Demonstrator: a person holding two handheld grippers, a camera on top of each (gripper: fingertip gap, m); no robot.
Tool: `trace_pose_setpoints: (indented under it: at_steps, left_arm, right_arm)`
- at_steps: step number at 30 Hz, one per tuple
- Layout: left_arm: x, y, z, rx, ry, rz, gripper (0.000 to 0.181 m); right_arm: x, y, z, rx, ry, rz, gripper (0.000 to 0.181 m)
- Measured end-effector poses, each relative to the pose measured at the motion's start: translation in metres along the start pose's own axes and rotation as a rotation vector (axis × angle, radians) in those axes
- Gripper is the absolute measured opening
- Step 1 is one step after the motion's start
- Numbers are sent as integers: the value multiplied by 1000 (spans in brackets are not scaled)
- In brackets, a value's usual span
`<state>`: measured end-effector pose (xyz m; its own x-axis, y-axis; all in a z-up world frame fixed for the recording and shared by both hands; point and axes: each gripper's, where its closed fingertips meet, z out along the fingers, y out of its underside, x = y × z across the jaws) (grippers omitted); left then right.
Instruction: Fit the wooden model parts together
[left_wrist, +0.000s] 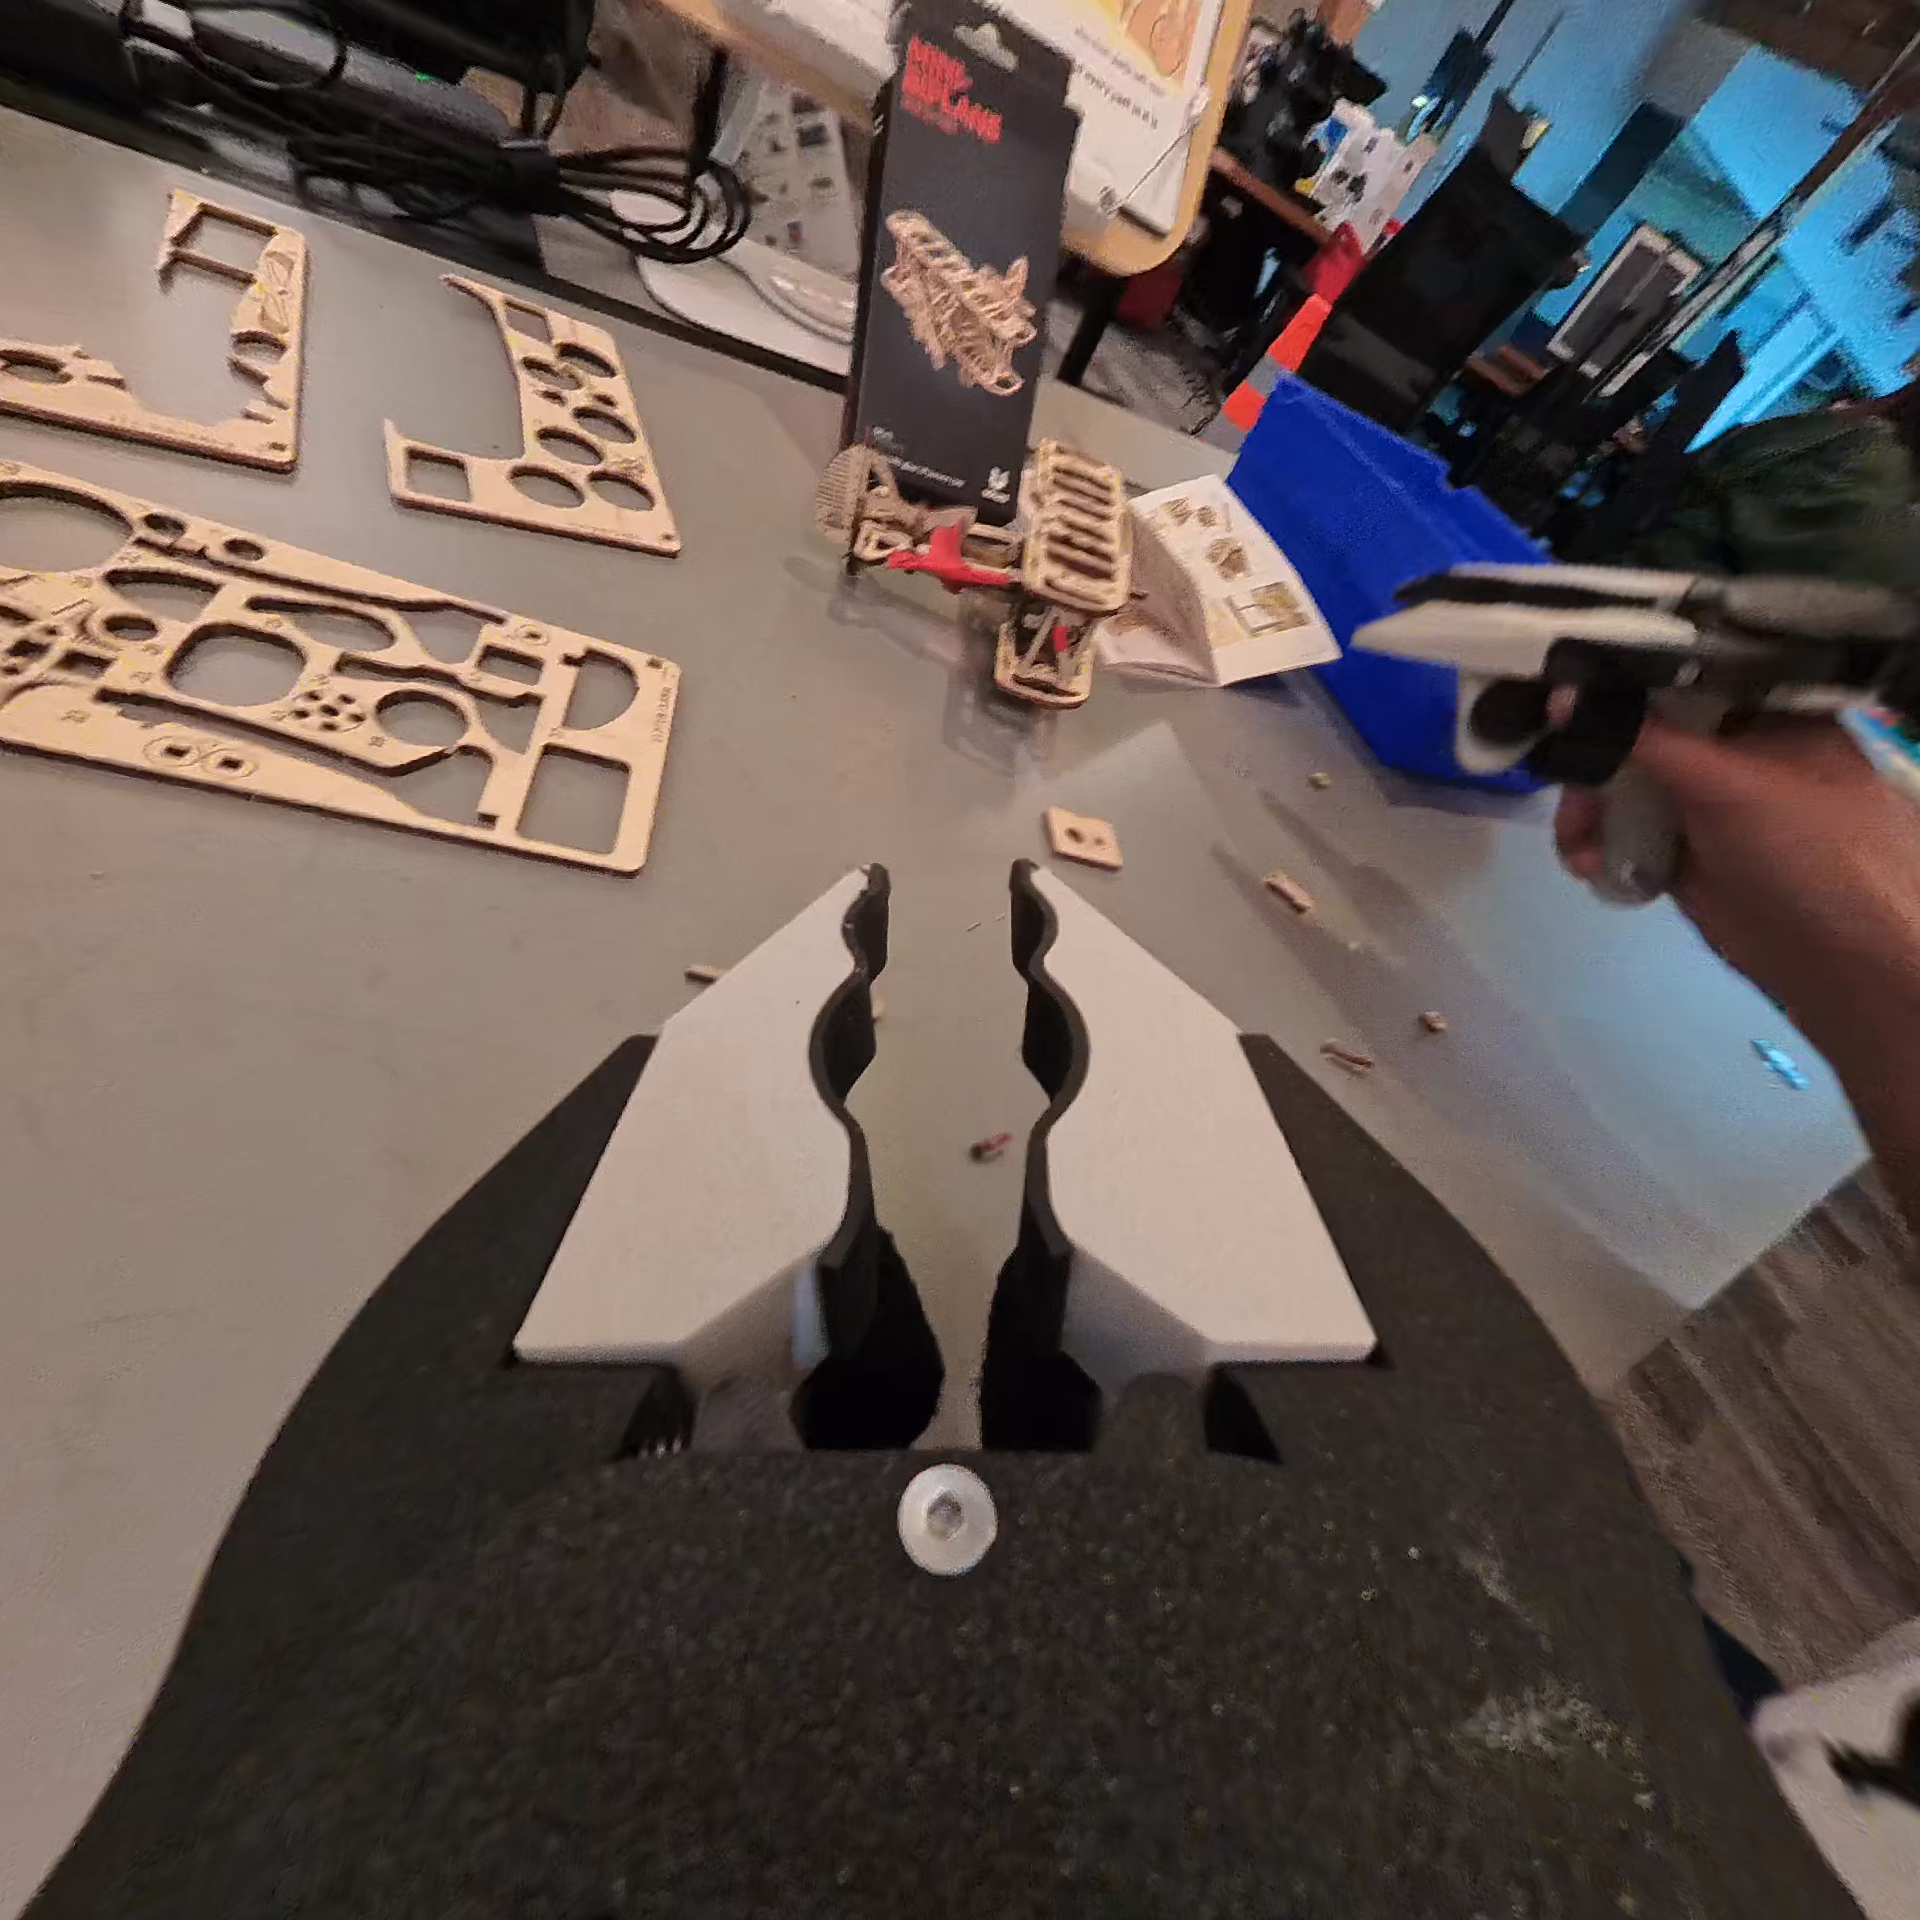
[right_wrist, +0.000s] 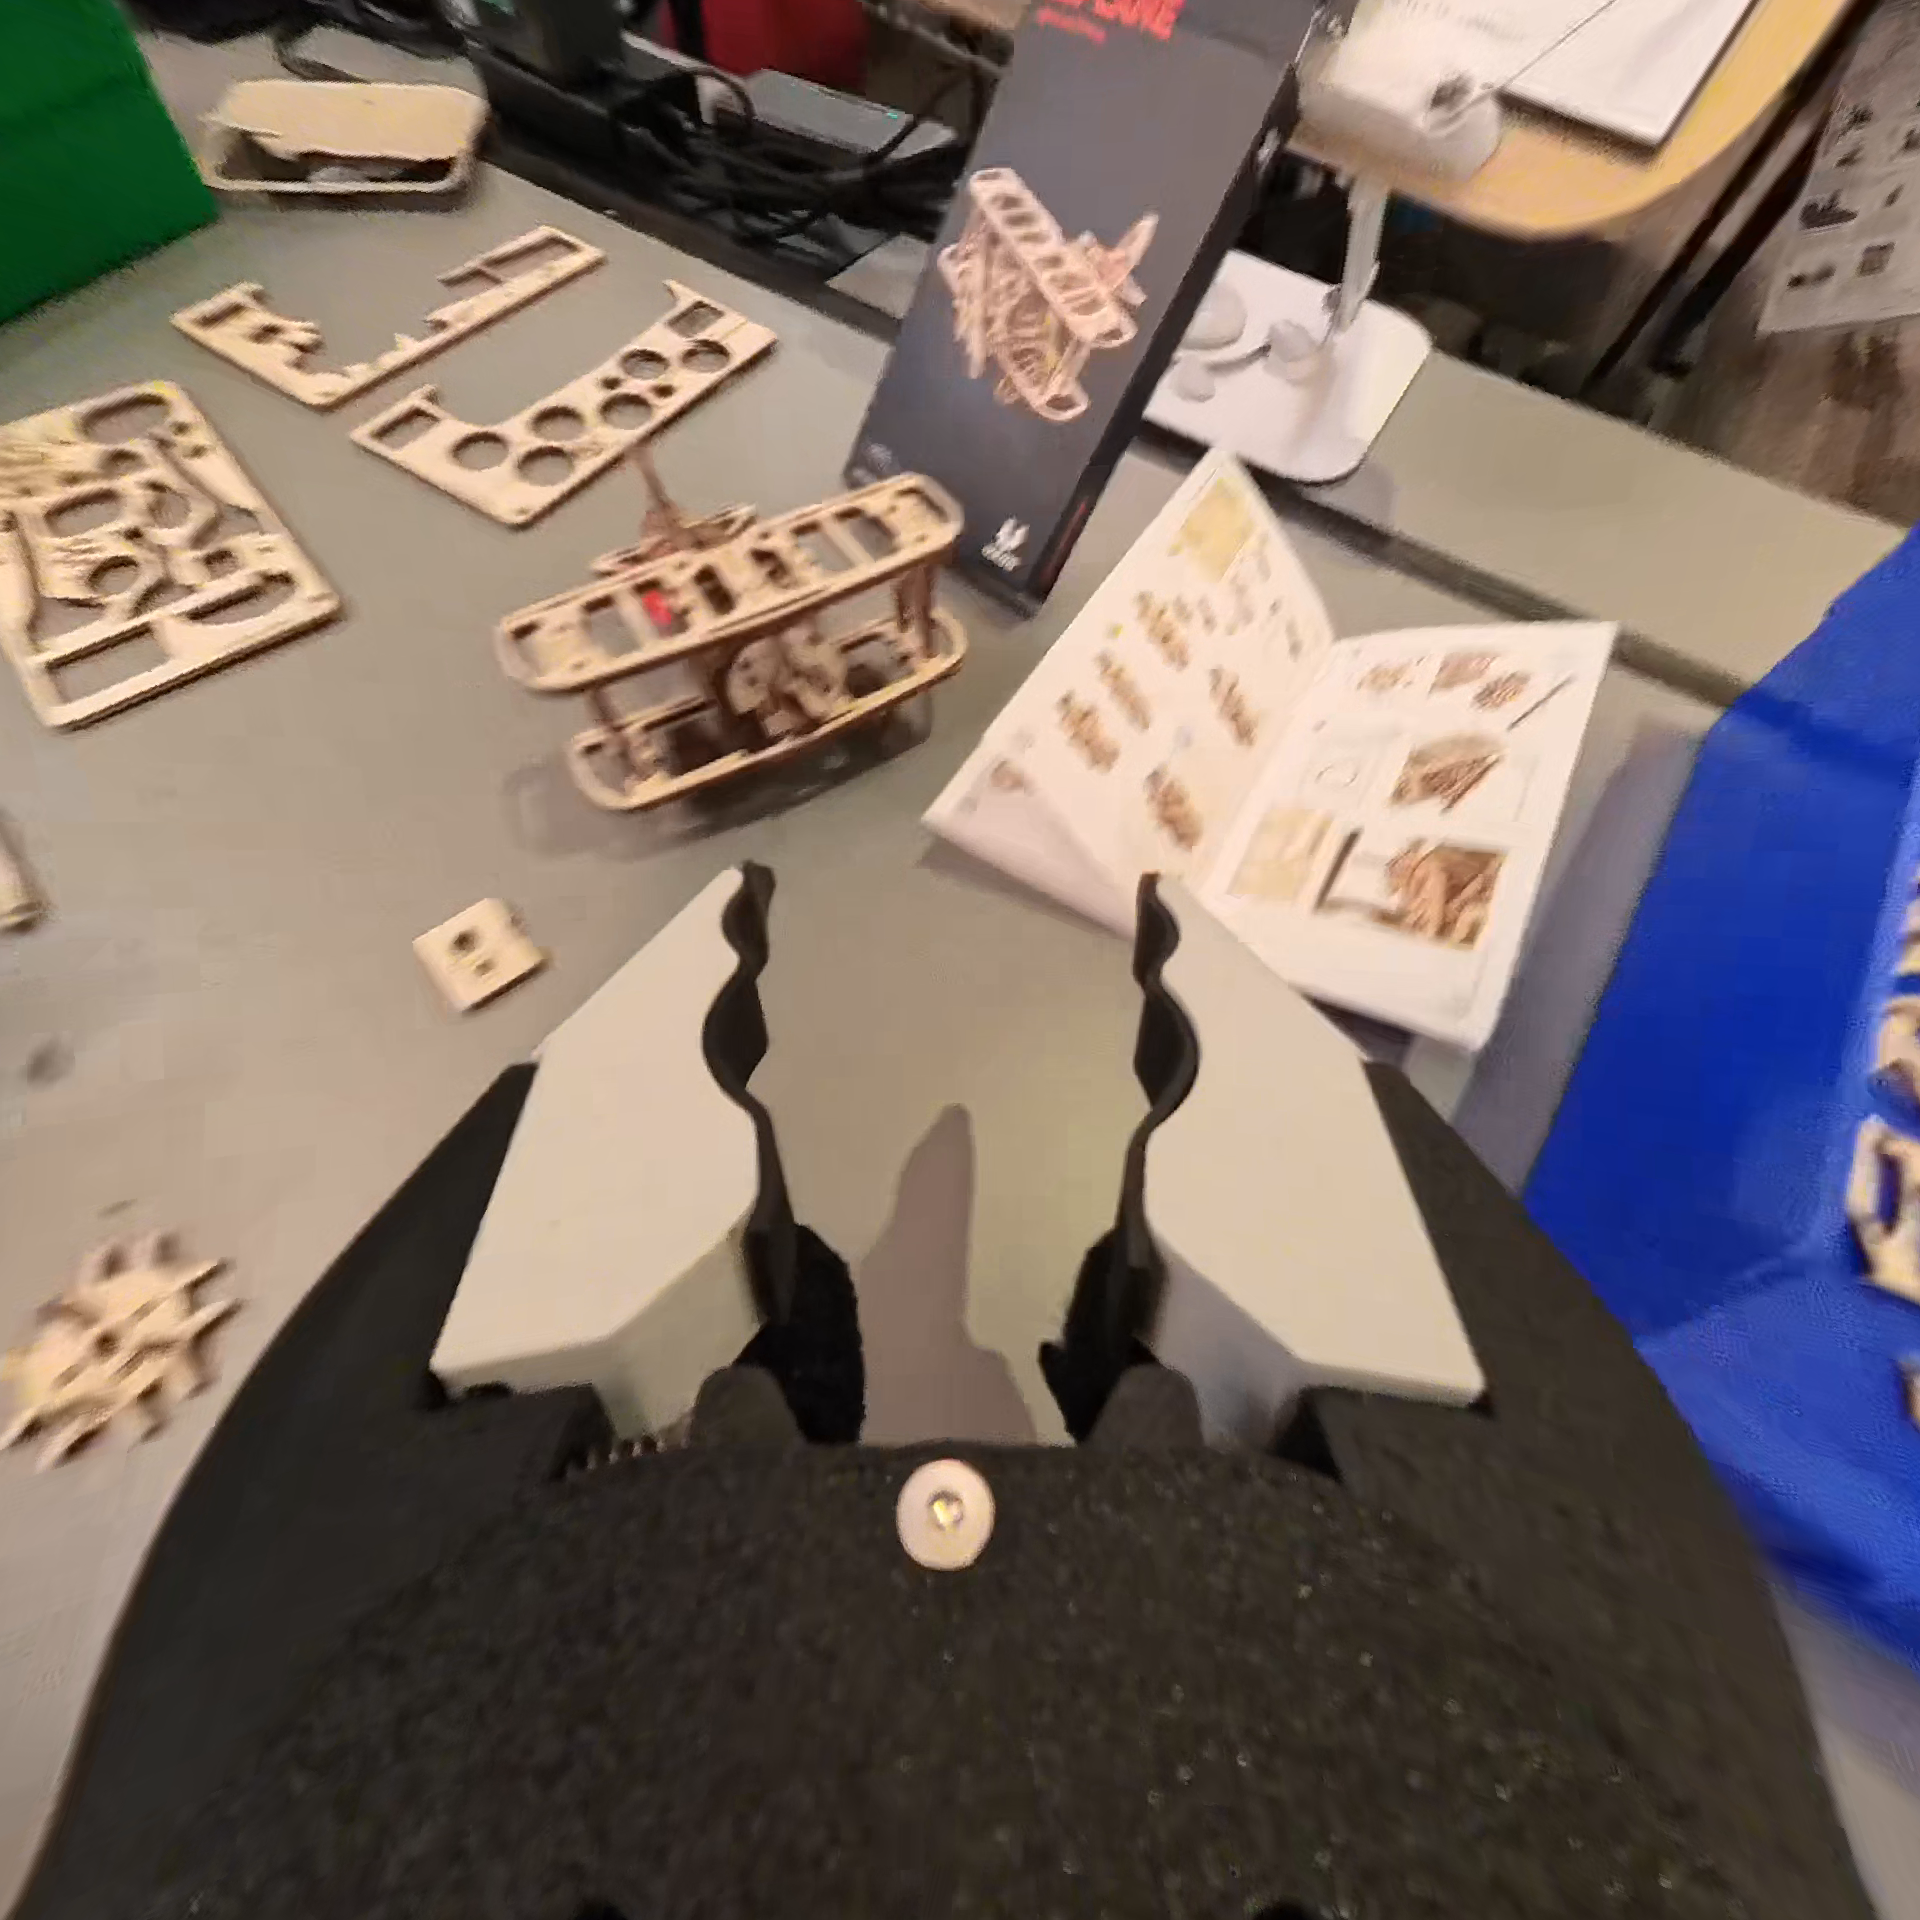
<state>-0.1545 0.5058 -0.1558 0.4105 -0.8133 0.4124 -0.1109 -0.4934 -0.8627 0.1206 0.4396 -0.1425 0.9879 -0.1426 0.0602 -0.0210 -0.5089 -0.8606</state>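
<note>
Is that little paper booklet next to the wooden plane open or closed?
Open. The booklet lies spread on the grey table, two picture-filled pages showing, with its left page raised off the table, beside the wooden plane.

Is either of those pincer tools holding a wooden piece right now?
No: the right gripper and the left gripper both stand open with only grey table between their fingers.

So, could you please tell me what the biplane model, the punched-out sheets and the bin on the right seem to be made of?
The biplane model looks like thin, unfinished pale plywood, with cut slots and darker edges. The punched-out sheets appear to be the same flat matte wood, full of empty cut-outs. The blue bin is probably moulded plastic, judging by its uniform colour and smooth walls.
</note>
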Motion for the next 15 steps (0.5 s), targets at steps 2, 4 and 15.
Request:
trace_pose_setpoints:
  at_steps: [2, 4, 15]
  left_arm:
    - [13, -8, -3, 15, 35, 13, 22]
    - [26, -14, -3, 6, 67, 49, 23]
    - [57, -30, -23, -19, 119, 190, 21]
  right_arm:
    - [-15, 18, -16, 18, -34, 15, 67]
    - [-19, 31, -26, 19, -31, -7, 62]
    - [53, -21, 59, 44, 112, -13, 51]
